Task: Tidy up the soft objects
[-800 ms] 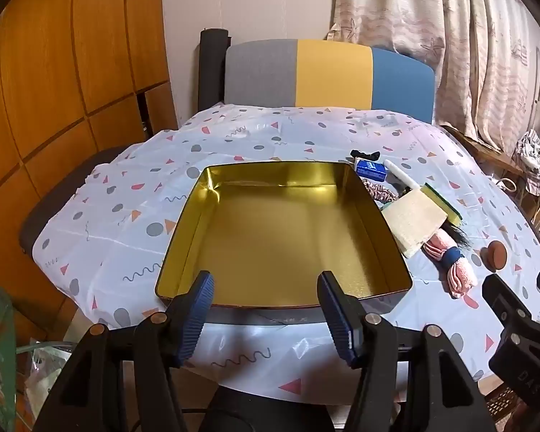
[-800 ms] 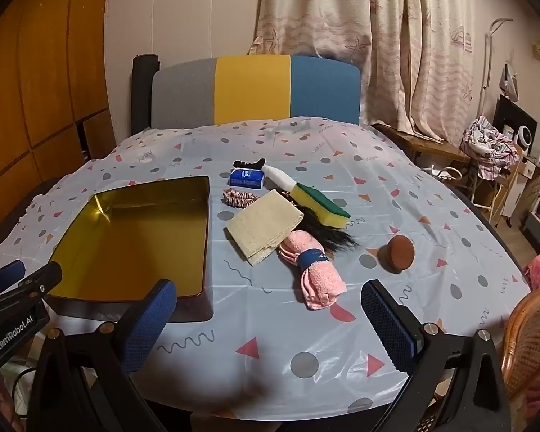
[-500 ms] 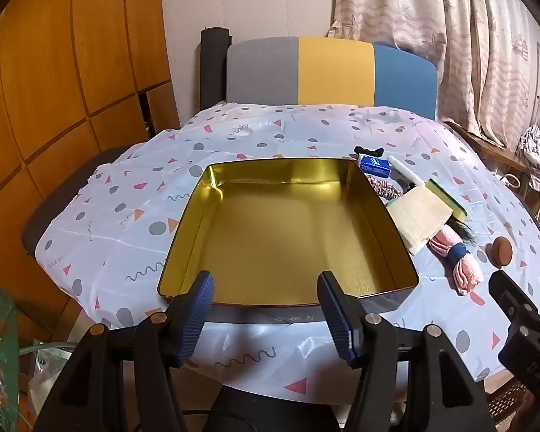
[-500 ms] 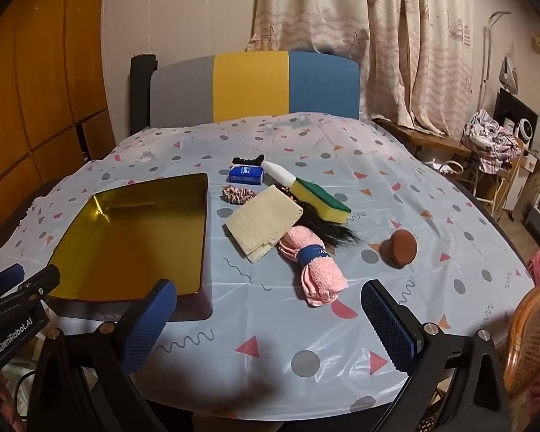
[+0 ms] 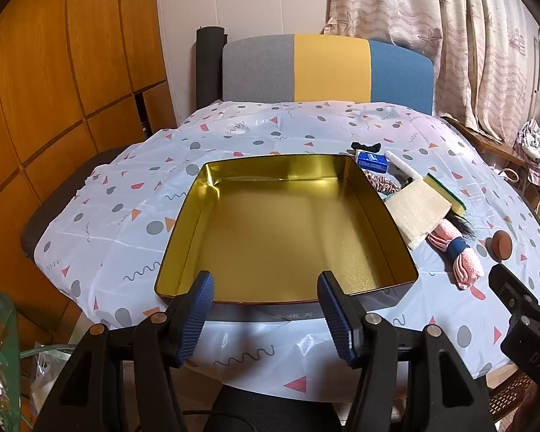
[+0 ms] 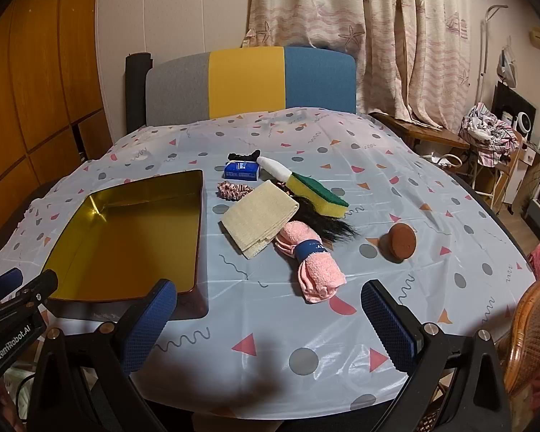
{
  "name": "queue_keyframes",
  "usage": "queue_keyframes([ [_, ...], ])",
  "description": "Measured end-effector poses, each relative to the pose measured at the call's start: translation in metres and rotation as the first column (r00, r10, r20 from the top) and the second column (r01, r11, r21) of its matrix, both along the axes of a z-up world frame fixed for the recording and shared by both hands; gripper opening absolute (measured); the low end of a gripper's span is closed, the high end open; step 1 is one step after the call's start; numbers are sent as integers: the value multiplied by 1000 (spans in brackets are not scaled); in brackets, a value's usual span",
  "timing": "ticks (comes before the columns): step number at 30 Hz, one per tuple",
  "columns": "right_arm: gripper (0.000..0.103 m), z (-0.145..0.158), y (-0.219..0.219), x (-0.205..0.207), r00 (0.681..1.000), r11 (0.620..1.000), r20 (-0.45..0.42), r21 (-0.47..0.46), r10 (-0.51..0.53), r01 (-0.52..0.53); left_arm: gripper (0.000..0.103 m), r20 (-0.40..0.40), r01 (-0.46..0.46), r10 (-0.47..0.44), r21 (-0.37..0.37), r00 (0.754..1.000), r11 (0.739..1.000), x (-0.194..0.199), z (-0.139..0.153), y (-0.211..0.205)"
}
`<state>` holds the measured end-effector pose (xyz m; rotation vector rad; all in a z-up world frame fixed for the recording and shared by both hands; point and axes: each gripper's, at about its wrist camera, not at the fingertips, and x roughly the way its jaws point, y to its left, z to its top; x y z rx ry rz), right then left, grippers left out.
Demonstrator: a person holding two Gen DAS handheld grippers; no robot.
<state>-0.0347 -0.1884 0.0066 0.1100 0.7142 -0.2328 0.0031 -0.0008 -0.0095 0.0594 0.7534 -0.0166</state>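
A: Your left gripper (image 5: 266, 309)?
B: Jaws apart, nothing between them, pointing down over the near rim of the tin (image 5: 363, 194). The tin is gold inside, bare, and sits on the tablecloth (image 5: 126, 194).

A: Your right gripper (image 6: 270, 324)?
B: Jaws spread wide, nothing between them, over bare cloth at the near table edge. In your right view the tin (image 6: 198, 223) lies at 10 o'clock from it.

A: Soft items, listed from your right view?
B: All outside the tin, clustered to its right:
- Pink towel (image 6: 318, 270), rolled, with a blue band; nearest item, at 12 o'clock from your right gripper.
- Beige cloth (image 6: 257, 217), folded, touching the towel at its 10 o'clock.
- Black hair (image 6: 327, 225), running under the cloth and beside the towel.
- Sponge (image 6: 318, 194), yellow with green top, at 12 o'clock from the towel, over the hair.
- Pink scrunchie (image 6: 234, 190), between the cloth and the tin's far corner.
- Blue pack (image 6: 242, 171), just beyond the scrunchie.
- Black scrunchie (image 6: 243, 156), touching the pack's far side.
- White roll (image 6: 275, 167), between pack and sponge.
- Brown puff (image 6: 399, 241), apart, at 3 o'clock from the towel.

A: Beyond the table?
B: A chair (image 6: 248, 84) at 12 o'clock, curtain (image 6: 342, 14) behind it.
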Motion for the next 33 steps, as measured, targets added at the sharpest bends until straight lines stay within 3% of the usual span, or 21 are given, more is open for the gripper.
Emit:
queue_keyframes([
  [33, 103, -2, 1, 1, 1000, 1000, -12, 1, -1, 1, 61, -21, 11, -11, 4, 1000, 1000, 1, -4, -3],
])
